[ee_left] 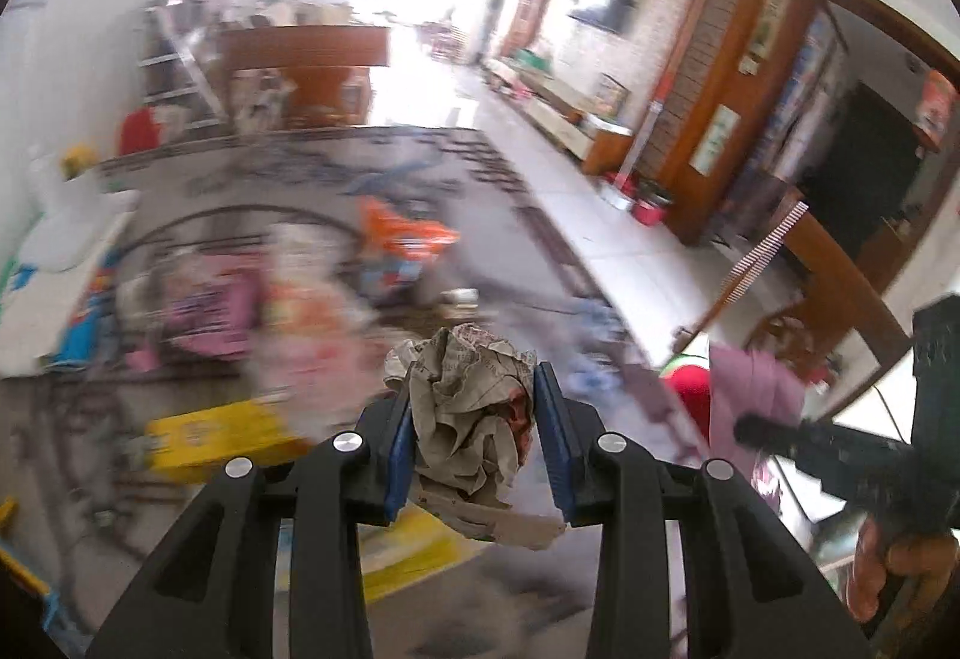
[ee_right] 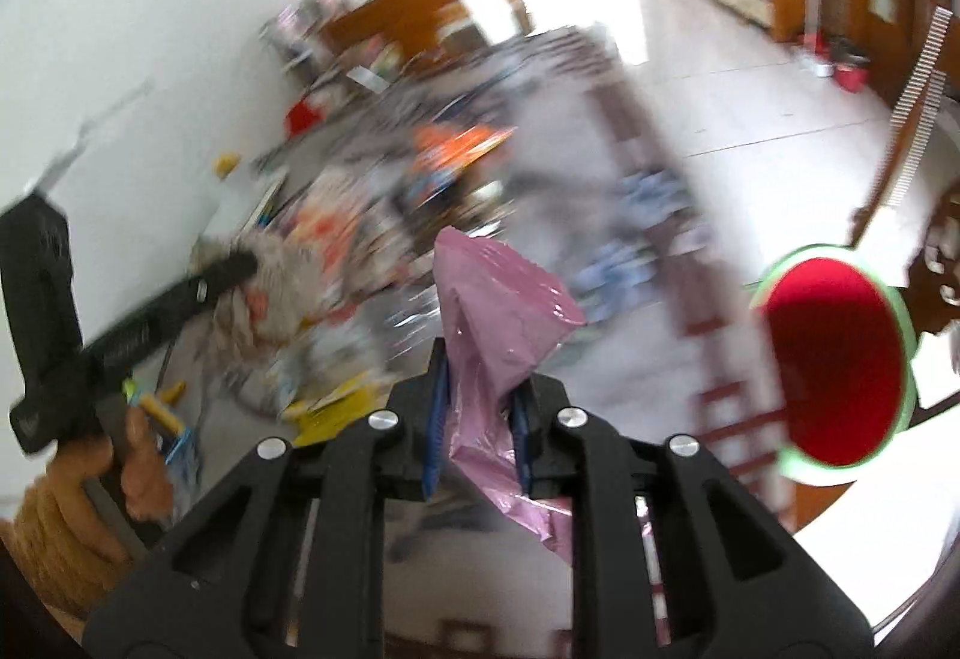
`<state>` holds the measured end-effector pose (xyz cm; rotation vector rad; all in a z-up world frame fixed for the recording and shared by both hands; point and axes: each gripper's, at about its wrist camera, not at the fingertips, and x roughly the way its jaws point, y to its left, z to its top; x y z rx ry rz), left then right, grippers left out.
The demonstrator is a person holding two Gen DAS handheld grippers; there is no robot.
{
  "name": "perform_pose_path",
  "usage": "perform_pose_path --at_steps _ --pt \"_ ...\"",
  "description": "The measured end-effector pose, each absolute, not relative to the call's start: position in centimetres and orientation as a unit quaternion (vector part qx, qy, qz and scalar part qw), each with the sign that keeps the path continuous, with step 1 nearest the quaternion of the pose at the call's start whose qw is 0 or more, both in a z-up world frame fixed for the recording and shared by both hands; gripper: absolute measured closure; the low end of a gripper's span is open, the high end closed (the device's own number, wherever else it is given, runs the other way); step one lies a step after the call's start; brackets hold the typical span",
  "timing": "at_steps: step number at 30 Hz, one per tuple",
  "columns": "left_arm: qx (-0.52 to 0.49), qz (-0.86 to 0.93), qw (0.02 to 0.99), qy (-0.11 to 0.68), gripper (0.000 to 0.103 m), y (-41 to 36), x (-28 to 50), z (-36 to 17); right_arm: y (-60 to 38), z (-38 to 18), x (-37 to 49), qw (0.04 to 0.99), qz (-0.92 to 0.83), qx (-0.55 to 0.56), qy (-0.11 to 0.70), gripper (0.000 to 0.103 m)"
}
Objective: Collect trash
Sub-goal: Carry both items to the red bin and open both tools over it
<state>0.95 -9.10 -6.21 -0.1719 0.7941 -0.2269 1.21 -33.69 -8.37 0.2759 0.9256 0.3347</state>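
My left gripper [ee_left: 474,389] is shut on a crumpled wad of newspaper [ee_left: 465,419], held in the air above the littered floor. My right gripper [ee_right: 477,377] is shut on a pink plastic bag [ee_right: 498,311], also held up. The pink bag [ee_left: 750,389] and the right gripper's body show at the right of the left wrist view. The left gripper with the newspaper [ee_right: 270,263] shows at the left of the right wrist view. A red bin with a green rim [ee_right: 834,353] stands to the right of the pink bag, its mouth facing the camera.
Blurred wrappers and packets lie on a patterned mat [ee_left: 336,167], among them an orange packet [ee_left: 402,233], a pink packet [ee_left: 204,299] and a yellow packet [ee_left: 222,431]. A wooden cabinet [ee_left: 306,65] stands at the back. A wooden chair [ee_left: 840,263] is at the right.
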Motion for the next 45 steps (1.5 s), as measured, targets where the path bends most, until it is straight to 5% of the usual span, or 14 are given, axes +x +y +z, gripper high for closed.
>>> perform_pose_path --at_steps 17,19,21,24,27,29,34,45 --pt "-0.052 -0.267 0.849 0.452 0.069 -36.1 9.4 -10.8 -56.6 -11.5 3.8 0.870 0.016 0.253 0.423 0.084" --pt "-0.038 -0.287 0.840 0.459 0.064 -38.2 9.5 -11.2 -57.7 -11.7 4.0 0.870 0.013 0.258 0.420 0.084" --pt "-0.021 -0.294 0.834 0.467 0.048 -40.0 9.6 -11.6 -58.7 -12.1 4.4 0.869 0.011 0.264 0.419 0.084" --pt "-0.008 -0.288 0.836 0.467 0.029 -40.8 9.6 -11.9 -59.7 -12.5 4.8 0.866 0.010 0.272 0.419 0.084" --pt "-0.019 -0.280 0.838 0.467 0.022 -40.3 9.7 -11.7 -59.9 -12.5 5.2 0.866 0.011 0.271 0.419 0.081" --pt "-0.027 -0.272 0.842 0.465 0.021 -39.8 9.9 -11.3 -59.9 -12.8 5.4 0.866 0.013 0.276 0.417 0.079" --pt "-0.027 -0.246 0.857 0.453 0.021 -38.1 10.0 -10.4 -59.9 -12.8 5.9 0.868 0.001 0.275 0.414 0.056" --pt "-0.041 -0.201 0.874 0.441 0.021 -33.0 8.8 -9.7 -57.1 -12.9 6.7 0.870 0.004 0.250 0.425 0.048"
